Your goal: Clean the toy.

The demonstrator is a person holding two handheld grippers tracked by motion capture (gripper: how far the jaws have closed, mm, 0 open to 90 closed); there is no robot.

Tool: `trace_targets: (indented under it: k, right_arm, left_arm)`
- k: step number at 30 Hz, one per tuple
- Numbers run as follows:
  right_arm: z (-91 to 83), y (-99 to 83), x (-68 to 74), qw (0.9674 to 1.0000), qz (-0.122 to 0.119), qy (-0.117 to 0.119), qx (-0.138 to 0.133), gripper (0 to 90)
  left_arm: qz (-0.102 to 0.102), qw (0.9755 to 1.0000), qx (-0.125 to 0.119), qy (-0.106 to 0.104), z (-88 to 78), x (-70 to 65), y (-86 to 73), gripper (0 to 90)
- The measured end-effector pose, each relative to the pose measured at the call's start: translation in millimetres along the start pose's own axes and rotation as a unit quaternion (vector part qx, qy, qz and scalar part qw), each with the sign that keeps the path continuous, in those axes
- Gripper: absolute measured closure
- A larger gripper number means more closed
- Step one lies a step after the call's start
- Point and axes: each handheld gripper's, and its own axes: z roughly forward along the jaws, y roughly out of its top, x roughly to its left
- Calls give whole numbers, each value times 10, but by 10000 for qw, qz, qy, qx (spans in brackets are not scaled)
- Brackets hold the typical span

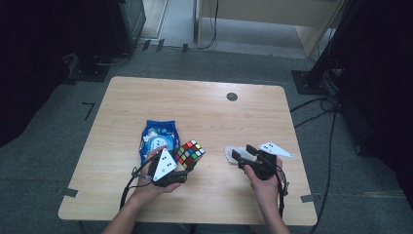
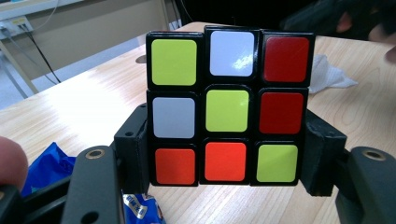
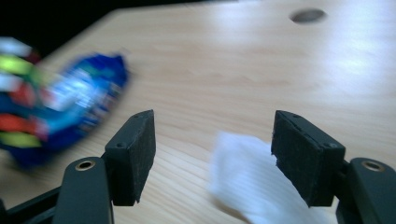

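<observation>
One scrambled multicoloured plastic puzzle cube (image 1: 189,153). One blue-and-white crinkled plastic packet (image 1: 158,137). One crumpled white paper tissue (image 1: 232,155). Two black two-jaw handheld grippers, left (image 1: 187,171) and right (image 1: 241,154). One light wooden rectangular table (image 1: 195,105) with one round dark hole (image 1: 232,96).

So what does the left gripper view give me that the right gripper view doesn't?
Left gripper view alone: the Rubik's cube sharp, clamped between the left gripper jaws, its facing side showing yellow, white, red and orange stickers. Right gripper view alone: the right gripper with open jaws, nothing between the pads, over a white tissue, and a dark round spot on the table. Both share the wooden table, tissue and blue snack packet.
</observation>
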Motion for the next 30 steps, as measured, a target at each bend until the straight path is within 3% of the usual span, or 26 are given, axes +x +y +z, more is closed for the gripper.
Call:
trace_targets:
  k: [3,8,17,23,26,30]
  right_arm:
    - [122,-116,-94,9975,-269,-551,345,339]
    - [241,-219,-165,9917,-361,-1038,666,400]
    - [359,-343,-153,9826,-670,-1347,1087,525]
    - [351,-343,-161,9861,-616,-1085,1100,807]
    - [329,-332,-149,9873,-556,-993,1109,863]
    - [203,-232,-16,9948,-503,-617,635,872]
  left_arm:
    - [-25,10000,-4,-20,-2,-1,1,338]
    - [-66,10000,-42,-34,-28,1,9,338]
    - [-74,9999,-55,-57,-28,3,5,338]
    - [-86,9999,-50,-111,-16,-18,7,338]
    - [-86,9998,-26,-156,-4,-37,0,338]
    - [-93,9998,33,-197,22,-57,-25,338]
